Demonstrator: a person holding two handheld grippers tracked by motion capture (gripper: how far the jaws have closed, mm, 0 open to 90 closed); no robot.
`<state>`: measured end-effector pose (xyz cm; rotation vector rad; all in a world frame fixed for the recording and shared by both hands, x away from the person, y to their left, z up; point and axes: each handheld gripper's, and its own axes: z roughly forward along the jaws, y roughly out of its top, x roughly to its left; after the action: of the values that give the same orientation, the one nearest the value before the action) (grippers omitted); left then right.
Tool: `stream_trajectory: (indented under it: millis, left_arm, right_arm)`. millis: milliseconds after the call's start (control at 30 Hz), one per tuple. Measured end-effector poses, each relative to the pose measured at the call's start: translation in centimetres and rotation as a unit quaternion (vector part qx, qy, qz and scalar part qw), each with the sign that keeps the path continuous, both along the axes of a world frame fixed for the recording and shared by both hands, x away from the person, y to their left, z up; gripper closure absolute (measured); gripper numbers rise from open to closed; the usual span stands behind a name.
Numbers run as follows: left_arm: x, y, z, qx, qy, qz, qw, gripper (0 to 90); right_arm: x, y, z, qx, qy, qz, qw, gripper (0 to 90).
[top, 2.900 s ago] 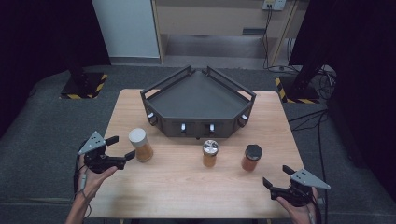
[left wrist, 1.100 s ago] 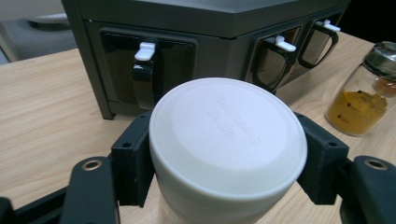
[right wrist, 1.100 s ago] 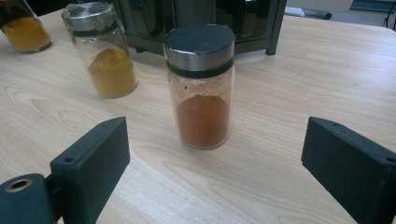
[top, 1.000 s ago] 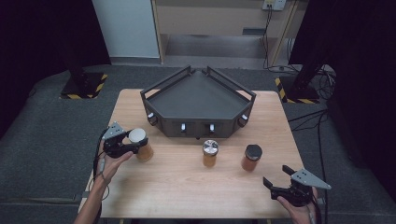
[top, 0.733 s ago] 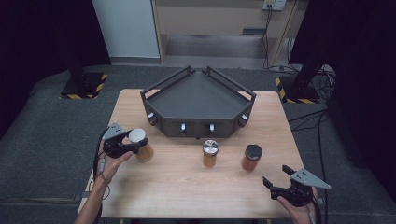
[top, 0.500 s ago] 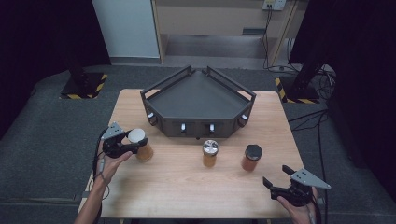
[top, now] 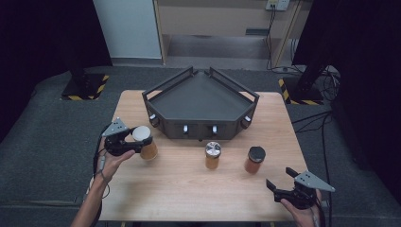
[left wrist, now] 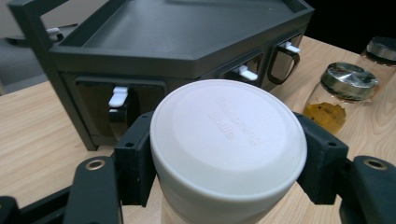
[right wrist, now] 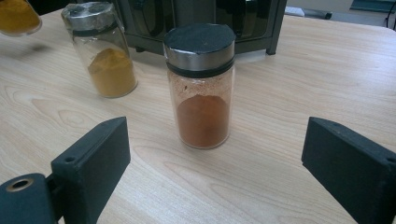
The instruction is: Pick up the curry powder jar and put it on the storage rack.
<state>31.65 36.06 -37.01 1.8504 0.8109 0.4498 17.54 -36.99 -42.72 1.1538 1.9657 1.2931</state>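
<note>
Jaws of the left gripper (top: pixel 137 144) now clamp the white-lidded jar (top: pixel 144 142), apparently lifted off the surface (top: pixel 189 189); right gripper (top: pixel 276 189) waits wide open, empty.

A pale wooden table (top: pixel 189 189) stands on grey carpet (top: pixel 47 142), with black curtains (top: pixel 42 33) on both sides.

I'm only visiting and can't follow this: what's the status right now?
Left gripper shut on white-lidded jar. Right gripper open, facing black-lidded jar, not touching. Silver-lidded jar between them; dark rack behind. Nothing in the way.
</note>
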Motion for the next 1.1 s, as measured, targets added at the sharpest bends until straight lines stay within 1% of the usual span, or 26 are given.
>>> stream_trajectory:
  millis: [33, 67, 133, 167, 233, 267, 300, 333, 400, 467, 533, 567, 633, 733, 867, 900, 967, 1000, 1033, 1067, 1100]
  left_arm:
    - [0.0, 0.0, 0.0, 0.000, 0.000, 0.000, 1.0000, 32.4]
    - [0.1, -0.2, 0.5, 0.002, -0.002, -0.007, 1.0000, 32.4]
    - [0.2, -0.3, 0.7, 0.002, -0.002, -0.010, 0.9999, 32.4]
    - [0.4, -0.6, 1.3, 0.004, -0.002, -0.017, 0.9999, 32.4]
    - [0.5, -0.7, 1.5, 0.004, -0.003, -0.020, 0.9998, 32.4]
    - [0.7, -1.0, 2.1, 0.006, -0.004, -0.025, 0.9997, 32.5]
    - [0.7, -1.0, 2.1, 0.006, -0.004, -0.025, 0.9997, 32.4]
    - [1.0, -1.2, 2.6, 0.004, -0.002, -0.032, 0.9995, 32.4]
    - [1.2, -1.3, 2.9, 0.003, 0.002, -0.034, 0.9994, 32.5]
    - [1.4, -1.8, 3.4, 0.001, 0.000, -0.037, 0.9993, 32.4]
    - [1.5, -1.9, 3.6, 0.001, 0.002, -0.039, 0.9992, 32.4]
    - [1.7, -2.1, 3.9, 0.000, 0.005, -0.040, 0.9992, 32.5]
    - [1.8, -2.5, 4.5, 0.004, 0.005, -0.040, 0.9992, 32.5]
    - [2.1, -3.0, 5.4, 0.003, 0.006, -0.037, 0.9993, 32.5]
    - [2.4, -3.8, 6.6, 0.007, 0.003, -0.035, 0.9994, 32.5]
    - [2.7, -4.2, 7.2, 0.010, 0.000, -0.035, 0.9993, 32.5]
    - [2.9, -4.5, 7.8, 0.011, -0.001, -0.035, 0.9993, 32.5]
    - [2.9, -4.5, 7.8, 0.011, -0.001, -0.035, 0.9993, 32.5]
    - [3.0, -4.7, 8.2, 0.014, -0.003, -0.035, 0.9993, 32.5]
    - [3.3, -4.9, 8.9, 0.015, -0.004, -0.032, 0.9994, 32.5]
    - [3.3, -4.9, 8.9, 0.015, -0.004, -0.032, 0.9994, 32.5]
  right_arm:
    - [0.0, 0.0, 0.0, 0.000, 0.000, 0.000, 1.0000, 7.8]
    - [0.0, 0.0, 0.0, 0.000, 0.001, -0.001, 1.0000, 7.8]
    - [0.0, 0.0, 0.0, 0.001, 0.000, -0.001, 1.0000, 7.8]
    - [0.0, 0.0, 0.0, 0.001, 0.000, -0.001, 1.0000, 7.8]
    - [0.0, 0.0, 0.0, 0.001, 0.000, 0.000, 1.0000, 7.8]
    - [0.0, 0.0, 0.0, 0.000, 0.000, 0.001, 1.0000, 7.8]
    - [0.0, 0.0, 0.0, 0.000, 0.000, 0.001, 1.0000, 7.8]
    - [0.0, 0.0, 0.0, 0.000, 0.000, 0.000, 1.0000, 7.8]
    - [0.0, 0.0, 0.0, 0.001, 0.000, 0.000, 1.0000, 7.8]
    - [0.0, -0.1, 0.0, 0.002, 0.000, 0.000, 1.0000, 7.8]
    - [0.0, 0.0, 0.0, 0.001, 0.000, 0.000, 1.0000, 7.8]
    - [0.0, 0.0, 0.0, 0.001, 0.000, 0.000, 1.0000, 7.8]
    - [0.0, 0.0, 0.0, 0.001, 0.001, 0.000, 1.0000, 7.9]
    - [0.0, -0.1, 0.0, 0.002, 0.001, 0.000, 1.0000, 7.9]
    - [0.0, -0.1, 0.0, 0.002, 0.001, 0.001, 1.0000, 7.8]
    - [0.0, -0.1, 0.0, 0.002, 0.001, 0.001, 1.0000, 7.9]
    - [0.0, -0.1, 0.0, 0.003, 0.001, 0.000, 1.0000, 7.9]
    - [0.0, -0.1, 0.0, 0.003, 0.000, 0.000, 1.0000, 7.9]
    - [0.0, -0.1, 0.0, 0.003, 0.000, 0.000, 1.0000, 7.9]
    - [0.0, -0.1, 0.0, 0.003, 0.001, 0.000, 1.0000, 7.9]
    - [0.0, -0.1, 0.0, 0.003, 0.001, 0.000, 1.0000, 7.9]
